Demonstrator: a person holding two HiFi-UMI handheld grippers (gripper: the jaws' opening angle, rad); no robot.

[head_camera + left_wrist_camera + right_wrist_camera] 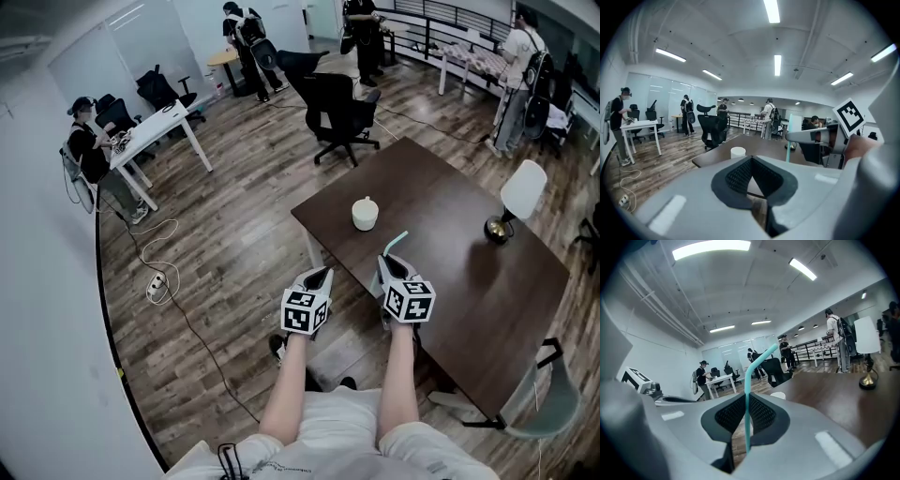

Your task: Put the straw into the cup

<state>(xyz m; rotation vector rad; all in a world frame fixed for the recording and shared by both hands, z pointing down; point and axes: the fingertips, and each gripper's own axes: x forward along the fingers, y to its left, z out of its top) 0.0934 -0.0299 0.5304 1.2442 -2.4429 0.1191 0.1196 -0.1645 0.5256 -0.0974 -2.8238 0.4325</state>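
Gripping the teal straw (746,414), the right tool (387,265) has its jaws closed tight on the lower part of the stem. The dark ribbed pads press it from both sides. The straw stands upright between them, and its bent upper end tips forward and to the right above the tool's nose.

The white cup (365,214) stands on the dark brown worktop (450,272), ahead of this tool and a little to its left in the head view. It is apart from the straw and touches nothing. In the right gripper view only the cup's rim shows, just past the right jaw. Farther off to this tool's right stands a lamp (521,190) with a white shade and a round brass-coloured base.

The left tool (319,275) is held level with the right one and just to its left, off the worktop's near edge and above the wooden floor. Its jaws are drawn together at the tips, and nothing sits between the pads. From this tool the cup lies ahead, and the right tool with its straw shows at the right of its view.

A black office chair (339,108) stands beyond the worktop's far corner.
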